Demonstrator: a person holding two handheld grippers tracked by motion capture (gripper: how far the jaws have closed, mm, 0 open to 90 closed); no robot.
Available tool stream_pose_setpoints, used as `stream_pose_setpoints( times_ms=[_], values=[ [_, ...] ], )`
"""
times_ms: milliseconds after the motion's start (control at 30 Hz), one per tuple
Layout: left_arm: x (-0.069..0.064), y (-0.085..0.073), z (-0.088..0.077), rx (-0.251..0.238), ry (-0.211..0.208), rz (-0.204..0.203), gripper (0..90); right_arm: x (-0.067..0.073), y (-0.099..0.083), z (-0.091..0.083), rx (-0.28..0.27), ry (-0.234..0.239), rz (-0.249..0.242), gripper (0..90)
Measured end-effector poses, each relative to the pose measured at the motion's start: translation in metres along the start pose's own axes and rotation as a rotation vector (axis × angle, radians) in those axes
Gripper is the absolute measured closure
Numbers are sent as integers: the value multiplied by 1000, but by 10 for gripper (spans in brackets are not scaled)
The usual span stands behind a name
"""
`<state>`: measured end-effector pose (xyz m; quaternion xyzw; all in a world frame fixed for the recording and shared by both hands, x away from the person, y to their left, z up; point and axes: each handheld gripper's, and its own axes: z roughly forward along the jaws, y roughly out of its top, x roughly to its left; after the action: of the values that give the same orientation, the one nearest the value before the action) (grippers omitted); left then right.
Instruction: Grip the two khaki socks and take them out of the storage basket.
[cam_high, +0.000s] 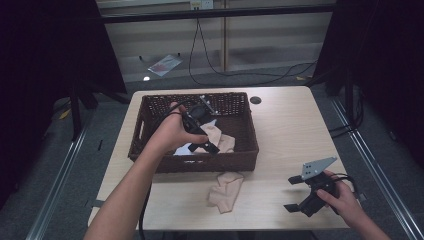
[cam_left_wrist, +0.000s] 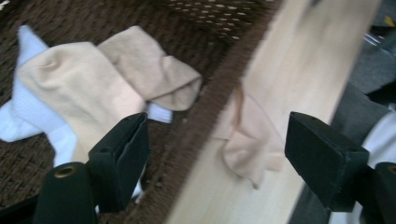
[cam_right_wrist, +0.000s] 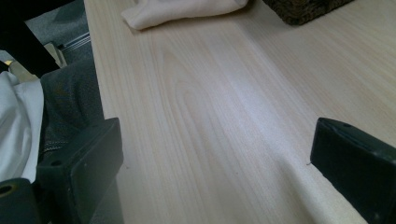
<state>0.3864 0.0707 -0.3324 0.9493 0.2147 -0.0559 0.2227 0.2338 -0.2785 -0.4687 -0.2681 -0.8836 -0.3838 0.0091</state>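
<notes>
1. The table (cam_high: 280, 145) is pale wood and bears everything else.
2. The wicker basket (cam_high: 150, 107) sits on its far left part, dark brown and rectangular.
3. The left gripper (cam_high: 205, 142) hangs over the basket's inside, jaws wide apart with nothing pressed between them.
4. The right gripper (cam_high: 295, 192) rests low at the table's near right, well apart from the basket, jaws wide and holding nothing.
5. A beige sock (cam_left_wrist: 88, 88) lies in the basket over a white sock (cam_left_wrist: 28, 121).
6. Another beige sock (cam_high: 226, 190) lies on the table, just beside the basket's near wall.
</notes>
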Motion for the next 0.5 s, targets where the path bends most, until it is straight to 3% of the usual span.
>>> stream_pose_setpoints(
  times_ms=[233, 500],
  values=[
    [15, 5, 13, -10, 26, -16, 188, 0, 0, 0, -2, -1, -1, 25],
    [38, 10, 33, 40, 75, -68, 187, 0, 0, 0, -4, 3, -3, 25]
  ],
)
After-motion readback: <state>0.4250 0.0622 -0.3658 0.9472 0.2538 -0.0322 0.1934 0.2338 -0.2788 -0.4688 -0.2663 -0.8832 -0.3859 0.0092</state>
